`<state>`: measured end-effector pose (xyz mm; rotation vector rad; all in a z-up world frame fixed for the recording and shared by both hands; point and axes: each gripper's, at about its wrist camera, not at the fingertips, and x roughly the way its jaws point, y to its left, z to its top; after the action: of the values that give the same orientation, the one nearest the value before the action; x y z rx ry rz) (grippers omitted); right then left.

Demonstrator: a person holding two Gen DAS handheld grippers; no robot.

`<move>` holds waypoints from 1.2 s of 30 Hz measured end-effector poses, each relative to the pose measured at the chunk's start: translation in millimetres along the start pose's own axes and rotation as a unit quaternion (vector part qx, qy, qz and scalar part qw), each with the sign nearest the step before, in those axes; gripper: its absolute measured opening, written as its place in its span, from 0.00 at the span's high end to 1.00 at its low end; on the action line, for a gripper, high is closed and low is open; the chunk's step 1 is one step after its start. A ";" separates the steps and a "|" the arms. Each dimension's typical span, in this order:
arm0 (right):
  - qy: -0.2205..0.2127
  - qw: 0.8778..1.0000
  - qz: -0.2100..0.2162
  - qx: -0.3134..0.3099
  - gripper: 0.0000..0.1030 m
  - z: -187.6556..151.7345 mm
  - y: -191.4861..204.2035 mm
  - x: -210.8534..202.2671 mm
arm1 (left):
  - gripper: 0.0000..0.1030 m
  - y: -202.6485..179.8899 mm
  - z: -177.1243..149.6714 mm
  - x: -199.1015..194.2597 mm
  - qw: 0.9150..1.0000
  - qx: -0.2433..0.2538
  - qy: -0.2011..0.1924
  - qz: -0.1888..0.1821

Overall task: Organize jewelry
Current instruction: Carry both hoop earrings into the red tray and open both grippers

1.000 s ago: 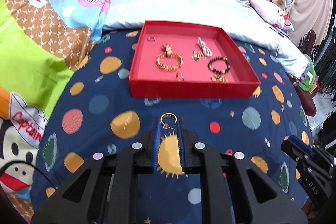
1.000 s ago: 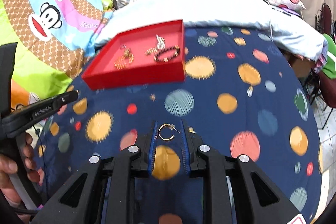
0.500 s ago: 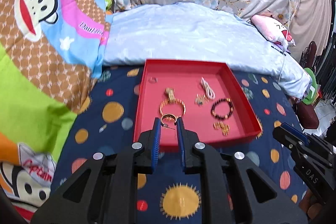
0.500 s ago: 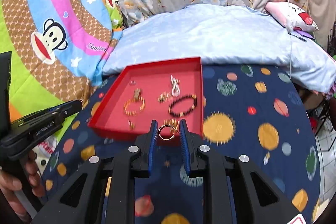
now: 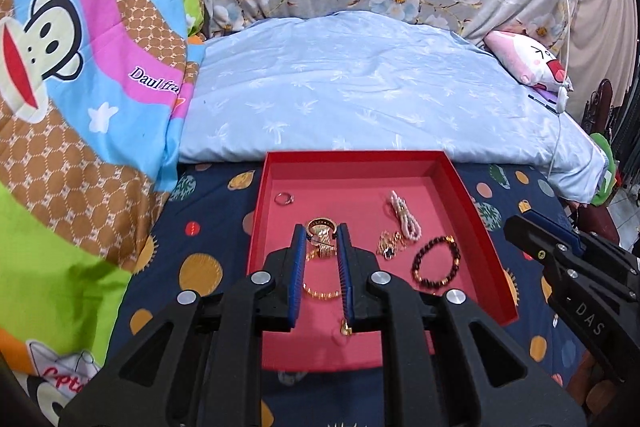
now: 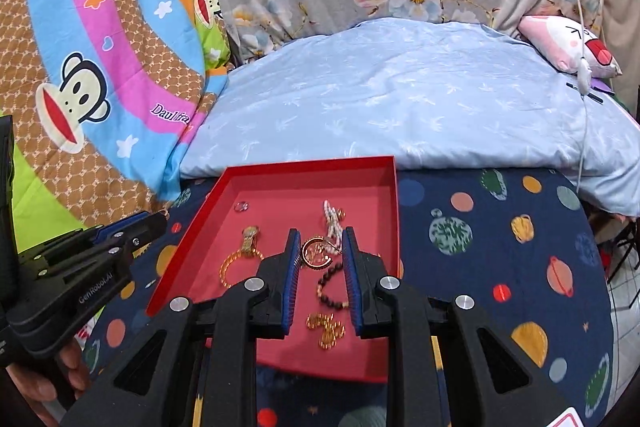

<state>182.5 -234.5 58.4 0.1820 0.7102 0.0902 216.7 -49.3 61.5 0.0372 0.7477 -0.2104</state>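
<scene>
Holding one gold hoop earring each, both grippers hang over the red tray point(image 5: 486, 239), which lies on the dark planet-print blanket point(image 5: 208, 211).

On the left side, the left gripper point(image 5: 320, 239) has its jaws nearly together and pinches a small gold hoop earring point(image 5: 320, 225) between the blue pads, above the gold bangle point(image 5: 320, 291). More to the right in the tray lie a pearl strand point(image 5: 405, 213), a gold charm point(image 5: 388, 245) and a dark bead bracelet point(image 5: 436, 261). A thin ring point(image 5: 284, 199) rests near the far left corner.

The right gripper point(image 6: 318, 251) also stands narrow and grips the second hoop earring point(image 6: 316, 253), above the bead bracelet.

The step in hand seems to be the carrying of the pair into the tray. The next move probably calls for lowering each earring to a free spot of the tray floor, then spreading the jaws gently, so that the hoops do not tangle with the other pieces.
</scene>
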 end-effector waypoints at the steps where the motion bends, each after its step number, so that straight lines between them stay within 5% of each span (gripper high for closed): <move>1: 0.001 1.000 0.000 0.000 0.81 1.6 0.4 3.3 | 0.86 -0.8 1.6 2.5 1.000 0.001 0.001 0.001; 36: 0.036 0.999 0.000 -0.008 0.80 9.9 3.3 69.1 | 0.85 -0.8 23.8 63.2 1.000 -0.004 0.024 0.016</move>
<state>241.1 -222.6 22.2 0.1637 0.7816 0.1032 277.5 -63.8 36.2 0.0472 0.7956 -0.1756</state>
